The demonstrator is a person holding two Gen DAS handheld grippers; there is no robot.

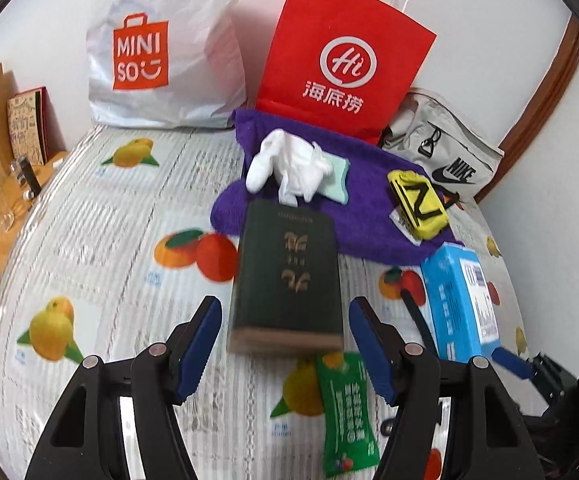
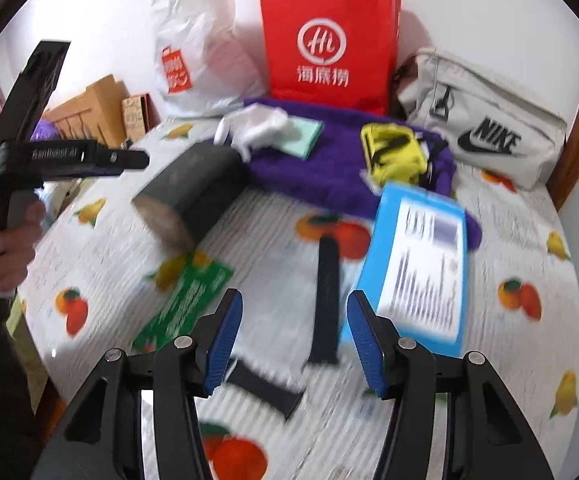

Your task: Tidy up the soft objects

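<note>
Both tools are out over the counter with its fruit-print cloth, and neither holds anything. The left tool stands with its jaws apart, and the dark green book lies just ahead of them in the middle of the left wrist view. The right tool is also parted, with a black strap on the cloth ahead of its gap and the blue box beside its right pad.

The soft things sit further back, in the upper middle of both views: a purple towel with a white glove, a pale green cloth and a yellow pouch on top, in front of the red paper bag.

I'd judge the reach toward that pile is under way. Done well, each tool should pass over the book and box without nudging them, come down onto the glove or pouch from above, and pinch the bulk of the fabric instead of a loose edge, so the towel underneath doesn't drag along.
</note>
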